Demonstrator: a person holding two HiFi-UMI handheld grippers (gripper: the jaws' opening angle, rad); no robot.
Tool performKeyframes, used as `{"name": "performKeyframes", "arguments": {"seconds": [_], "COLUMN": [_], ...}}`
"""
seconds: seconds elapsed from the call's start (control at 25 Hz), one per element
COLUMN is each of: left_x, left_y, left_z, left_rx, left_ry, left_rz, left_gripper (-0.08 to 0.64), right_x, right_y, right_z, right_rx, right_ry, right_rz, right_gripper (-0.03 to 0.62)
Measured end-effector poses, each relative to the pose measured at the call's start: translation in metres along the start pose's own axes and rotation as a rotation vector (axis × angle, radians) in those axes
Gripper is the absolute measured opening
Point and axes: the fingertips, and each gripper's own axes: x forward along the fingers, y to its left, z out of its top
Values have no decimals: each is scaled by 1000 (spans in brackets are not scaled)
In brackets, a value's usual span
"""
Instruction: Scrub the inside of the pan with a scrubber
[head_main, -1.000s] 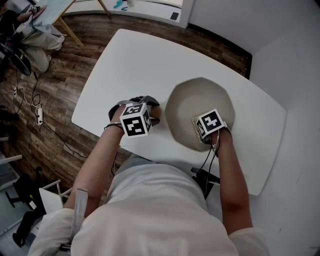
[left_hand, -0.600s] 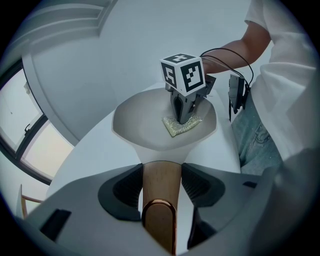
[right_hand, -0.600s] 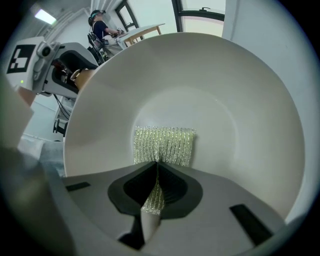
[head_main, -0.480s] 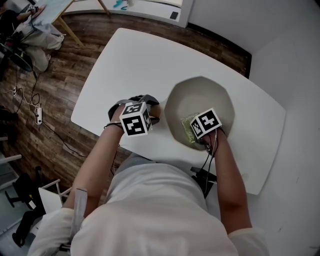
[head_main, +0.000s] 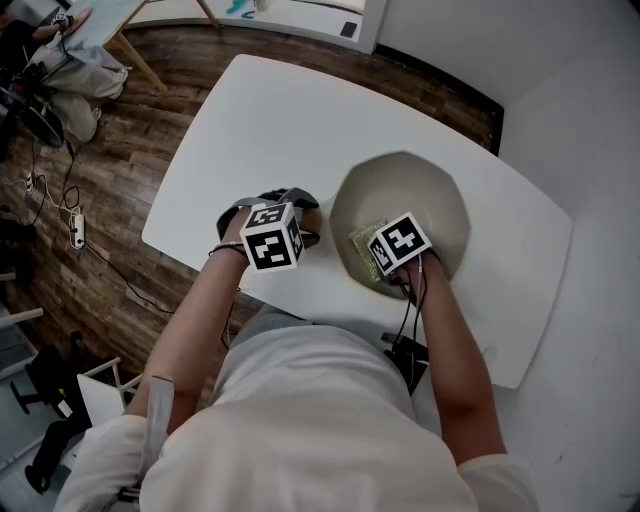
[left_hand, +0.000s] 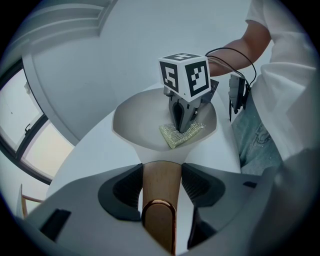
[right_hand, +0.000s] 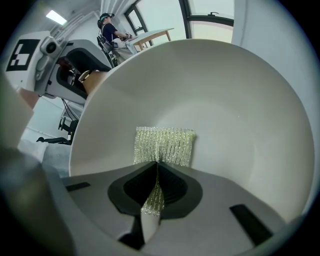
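With right tool (right_hand: 155, 192) clamped on scrubber (right_hand: 164, 145) at 8 o'clock wall of pan (head_main: 410, 185), press flat and sweep overlapping circles. Brace via left tool (left_hand: 159, 189) gripping handle (left_hand: 161, 174) at 9 o'clock, pinning pan to tabletop (head_main: 260, 120).

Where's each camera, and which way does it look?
Head view: on the person's head, looking steeply down at the white table, beige pan, left gripper and right gripper; forearms and white shirt show.
Left gripper view: on the left gripper, looking along jaws shut on the pan's wooden handle, toward the pan; the right arm shows.
Right gripper view: on the right gripper, looking into the pan past jaws shut on the pale green mesh scrubber; own body barely shows.
Shared: both gripper views see the scrubber in the pan.
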Motion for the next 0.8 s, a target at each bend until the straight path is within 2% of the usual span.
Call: {"name": "performKeyframes", "arguments": {"seconds": [0.52,0.8], "left_x": [2,1], "left_y": [1,0], "left_z": [0,1], "left_rx": [8,9], "left_ry": [6,10], "left_rz": [-3,-6], "left_gripper": [247,247], "right_x": [3,2], "right_y": [-1,-6], "right_z": [24,46], "right_rx": [-28,-46], "right_ry": [-44,-92], "right_rz": [-7,-44], "right_gripper": [31,31]}}
